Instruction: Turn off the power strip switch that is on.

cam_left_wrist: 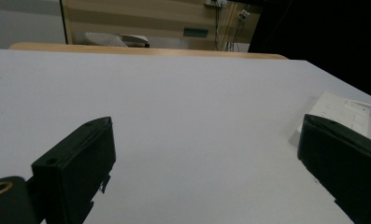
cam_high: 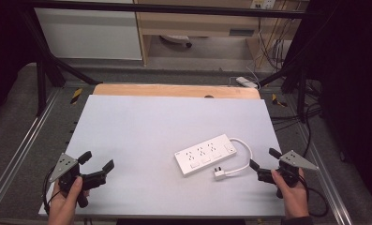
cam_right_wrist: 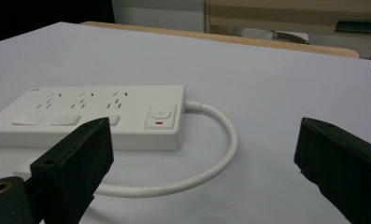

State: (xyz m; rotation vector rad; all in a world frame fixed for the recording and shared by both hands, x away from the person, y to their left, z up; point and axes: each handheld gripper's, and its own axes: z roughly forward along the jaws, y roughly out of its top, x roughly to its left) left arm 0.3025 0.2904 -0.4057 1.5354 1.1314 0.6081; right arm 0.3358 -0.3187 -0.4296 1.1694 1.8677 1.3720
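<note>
A white power strip lies flat on the pale table, right of centre, its white cable looping round to a plug in front of it. In the right gripper view the power strip sits just ahead and left, with its cable curving between the open jaws. My right gripper rests at the table's front right, open and empty. My left gripper is at the front left, open and empty; a corner of the power strip shows beyond its right jaw.
A wooden strip runs along the table's far edge. Black frame legs stand at both sides, and a cabinet with cables on the floor lies beyond.
</note>
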